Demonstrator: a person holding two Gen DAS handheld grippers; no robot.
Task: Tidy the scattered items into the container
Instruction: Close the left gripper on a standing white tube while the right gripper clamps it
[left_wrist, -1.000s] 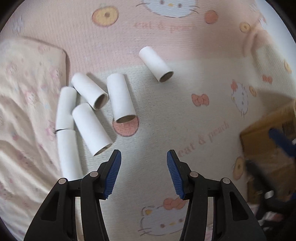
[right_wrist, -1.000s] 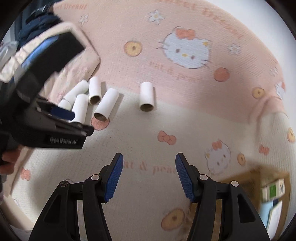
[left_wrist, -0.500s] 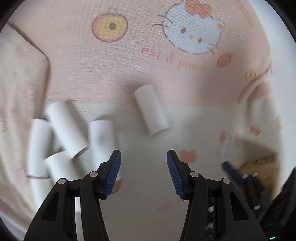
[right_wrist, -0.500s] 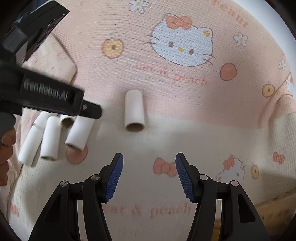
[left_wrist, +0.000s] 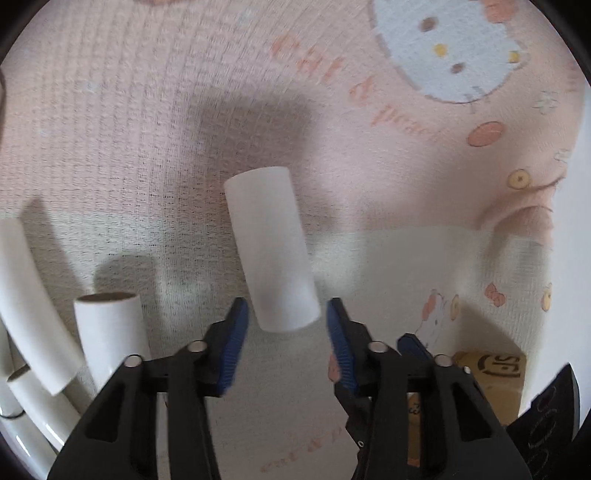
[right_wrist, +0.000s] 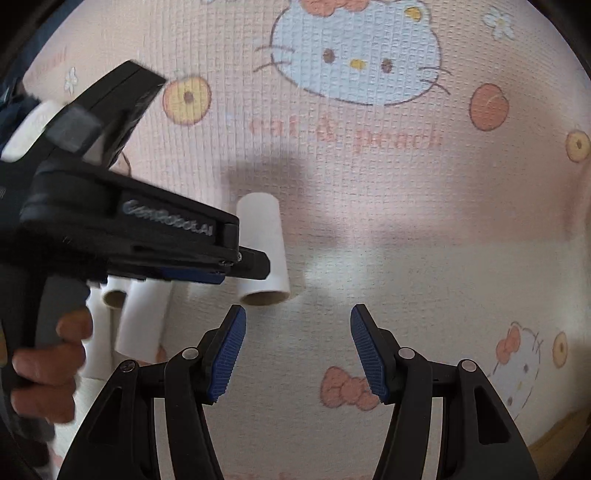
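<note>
On the pink cartoon-cat blanket, the left gripper straddles a white cardboard tube, fingers spread; the right gripper gapes too.

matt cardboard tube on woven cloth blanket.

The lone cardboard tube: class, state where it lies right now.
In the left wrist view the lone cardboard tube lies on the Hello Kitty blanket, just ahead of the open left hand-held gripper, right of the tube pile.
</note>
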